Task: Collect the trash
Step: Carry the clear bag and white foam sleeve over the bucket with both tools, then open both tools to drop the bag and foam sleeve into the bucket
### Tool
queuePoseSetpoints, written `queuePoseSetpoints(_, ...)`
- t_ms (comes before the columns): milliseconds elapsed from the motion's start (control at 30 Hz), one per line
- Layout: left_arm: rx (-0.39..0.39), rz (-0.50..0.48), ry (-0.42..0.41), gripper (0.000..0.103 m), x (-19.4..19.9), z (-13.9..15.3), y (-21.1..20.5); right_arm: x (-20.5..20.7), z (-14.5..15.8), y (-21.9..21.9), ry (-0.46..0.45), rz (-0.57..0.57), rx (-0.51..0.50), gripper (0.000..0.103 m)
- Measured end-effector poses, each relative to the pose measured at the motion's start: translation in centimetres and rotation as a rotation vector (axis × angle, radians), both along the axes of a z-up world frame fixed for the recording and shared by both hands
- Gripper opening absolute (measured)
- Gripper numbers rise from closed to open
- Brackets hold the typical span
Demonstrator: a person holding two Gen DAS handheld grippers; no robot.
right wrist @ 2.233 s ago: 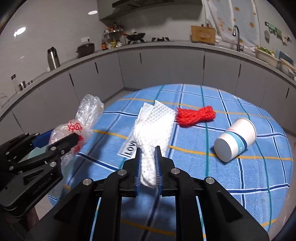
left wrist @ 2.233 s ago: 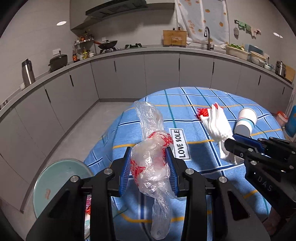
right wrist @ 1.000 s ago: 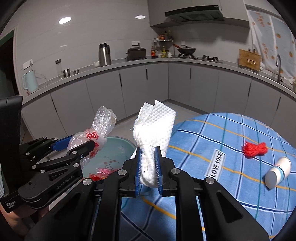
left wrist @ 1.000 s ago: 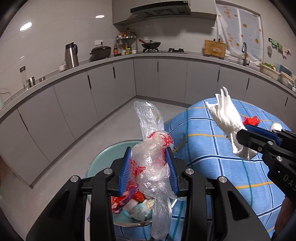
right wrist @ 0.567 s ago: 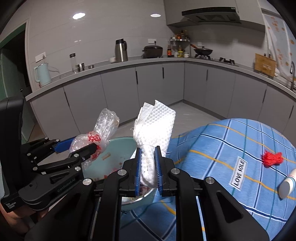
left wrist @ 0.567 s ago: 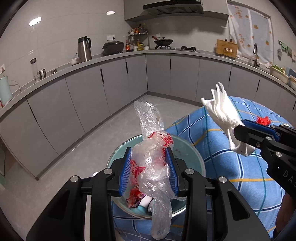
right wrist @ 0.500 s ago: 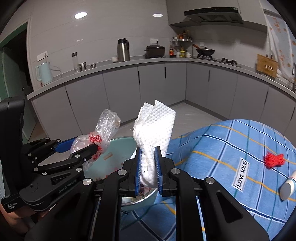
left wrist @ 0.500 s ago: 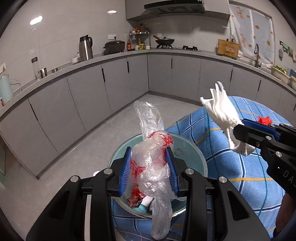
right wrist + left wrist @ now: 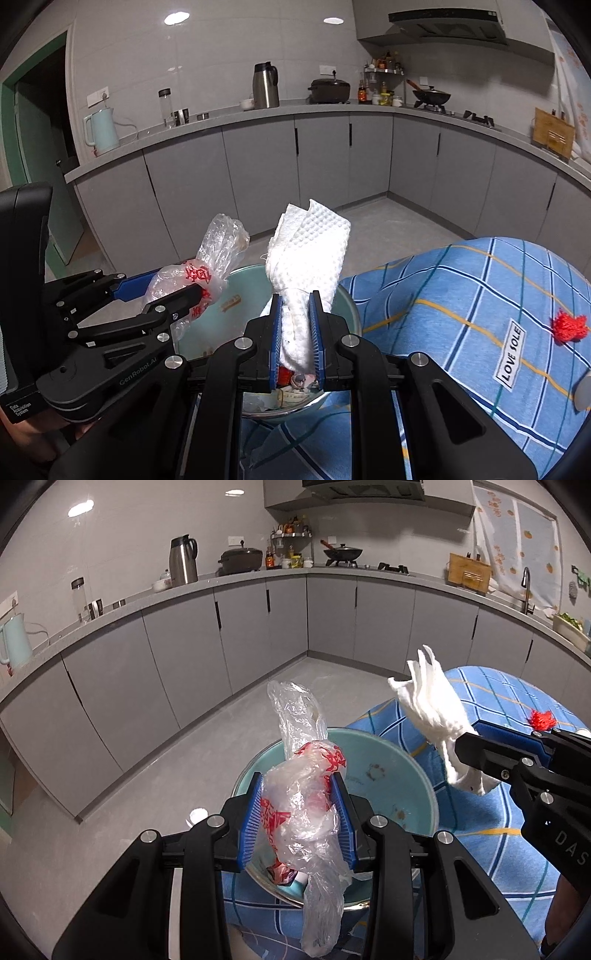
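The left hand-held gripper pinches a crumpled clear plastic bag with red print between its blue pads; the bag's top stands up above the pads and its tail hangs below them. It hangs directly over the basin — a pale teal bowl with a metal rim, already holding scraps of red and white rubbish at its bottom.

The right hand-held gripper is pressed narrowly together on a wad of white paper towel, whose dimpled sheet fans out above the pads while the lower end is squeezed between them. This towel too is above the basin, toward its side nearer the bench; the bag is over the basin's far side from the bench, just beside the towel but apart from it.

The basin stands low, just beside the edge of the bench, which wears a blue checked cloth with a "LOVE SOLE" label. On that cloth, well away from the basin, lies a red net scrap — and at the picture's right edge a sliver of a white cup.
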State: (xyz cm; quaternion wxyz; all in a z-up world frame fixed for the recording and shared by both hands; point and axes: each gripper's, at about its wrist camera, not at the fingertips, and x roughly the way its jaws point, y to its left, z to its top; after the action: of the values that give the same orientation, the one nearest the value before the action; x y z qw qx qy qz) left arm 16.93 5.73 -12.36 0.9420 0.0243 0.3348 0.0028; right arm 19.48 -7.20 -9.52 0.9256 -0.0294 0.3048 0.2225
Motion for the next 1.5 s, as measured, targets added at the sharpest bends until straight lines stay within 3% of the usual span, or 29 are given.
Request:
queuePoseSetpoints(733,-0.007,0.031,0.040,0.038,1.0,-1.8,1.1,1.5,-2.4,1.6,0.034,0.034,-0.026,0.017)
queuePoseSetpoints(1133,-0.005,0.043,0.051,0.047,1.1,-2.3,1.1,1.8,-3.5,1.1,0.053,0.022,-0.019,0.026)
queuePoseSetpoints(1300,0.001,0.059,0.037,0.066,0.9,-2.1,1.2,1.7,-3.3,0.6,0.049,0.012,-0.006,0.033)
queuePoseSetpoints(1500,-0.008,0.084,0.029,0.074,0.9,-2.0,1.9,1.5,-3.1,-0.2,0.039,-0.015,0.008,0.041)
